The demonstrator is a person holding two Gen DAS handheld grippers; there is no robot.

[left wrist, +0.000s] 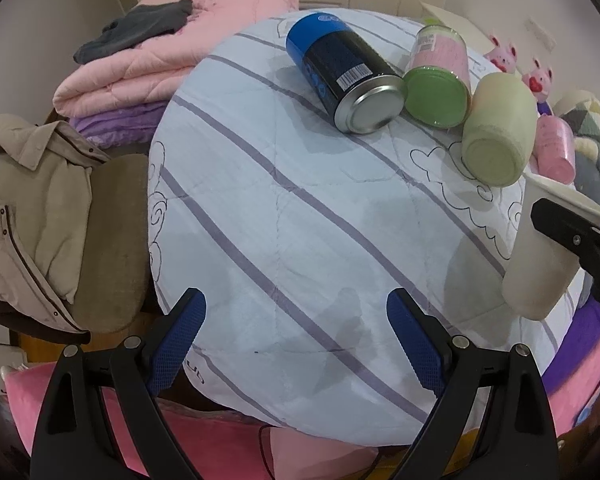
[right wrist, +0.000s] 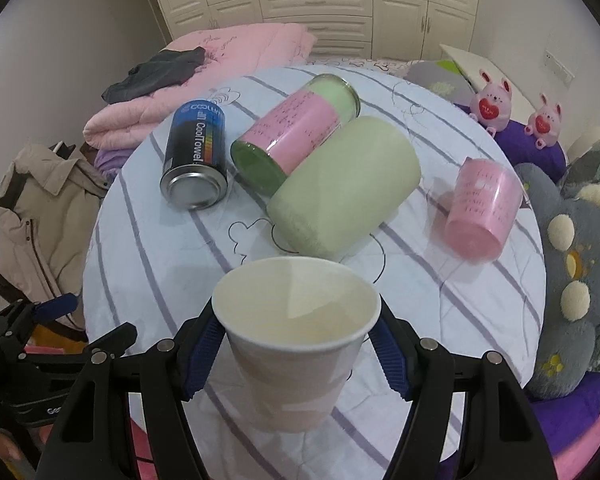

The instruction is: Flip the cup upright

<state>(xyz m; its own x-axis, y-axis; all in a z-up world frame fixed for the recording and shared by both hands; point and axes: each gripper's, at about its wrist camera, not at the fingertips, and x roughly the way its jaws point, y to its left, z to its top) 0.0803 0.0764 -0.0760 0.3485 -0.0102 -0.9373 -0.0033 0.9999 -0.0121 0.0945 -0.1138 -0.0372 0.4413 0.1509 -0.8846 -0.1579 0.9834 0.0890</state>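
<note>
A white paper cup point(right wrist: 296, 344) stands mouth up between the blue pads of my right gripper point(right wrist: 296, 350), which is shut on it just above the striped quilt point(right wrist: 440, 312). The same cup point(left wrist: 540, 276) shows at the right edge of the left wrist view, with the right gripper's black finger point(left wrist: 568, 232) against it. My left gripper point(left wrist: 296, 344) is open and empty over the near part of the quilt point(left wrist: 300, 220).
Lying on the quilt behind the cup are a blue-black can point(right wrist: 194, 160), a pink-labelled jar with a green lid point(right wrist: 296, 136), a pale green cylinder point(right wrist: 344, 184) and a pink cup point(right wrist: 482, 208). Folded pink bedding point(right wrist: 204, 76) lies at the back left, a beige jacket point(right wrist: 40, 208) left, plush toys point(right wrist: 572, 264) right.
</note>
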